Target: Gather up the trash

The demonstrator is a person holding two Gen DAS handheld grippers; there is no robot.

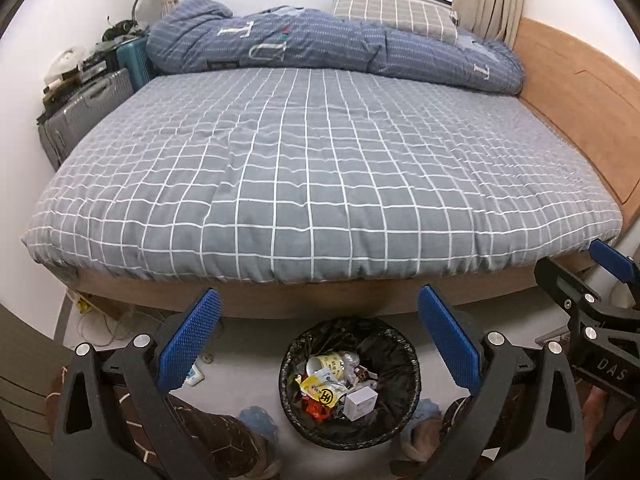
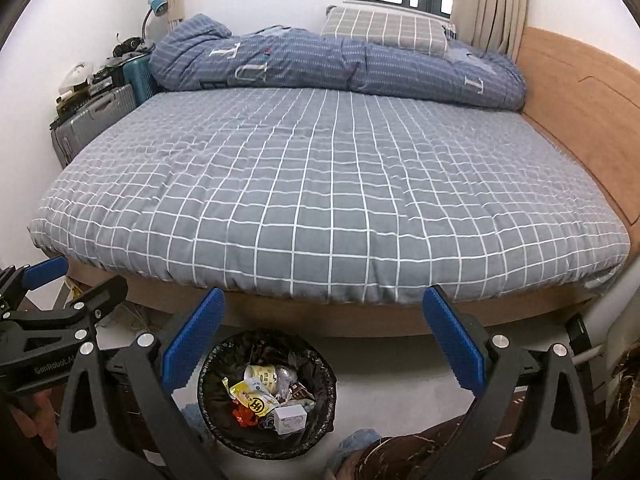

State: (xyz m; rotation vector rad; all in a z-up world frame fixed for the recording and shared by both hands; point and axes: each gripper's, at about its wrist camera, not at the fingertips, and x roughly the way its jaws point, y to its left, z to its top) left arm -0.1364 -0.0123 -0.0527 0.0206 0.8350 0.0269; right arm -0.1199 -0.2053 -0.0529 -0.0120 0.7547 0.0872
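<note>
Below, the round black-lined trash bin (image 1: pixel 350 384), already holding wrappers and a small white box (image 1: pixel 361 401), sat centred under your left gripper (image 1: pixel 320 344) and left of your right gripper (image 2: pixel 324 344), both spread wide and empty.

I can read "DAS" on the black body of the right hand-held gripper (image 1: pixel 612 276) in my left wrist view, and "GenRobot.AI" on the left hand-held gripper (image 2: pixel 40 276) in my right wrist view. The blue duvet (image 1: pixel 320 40) carries large white letters "T" and "U". The yellow packet (image 2: pixel 252 396) in the trash bin (image 2: pixel 212 364) bears a round black mark that I cannot read.
</note>
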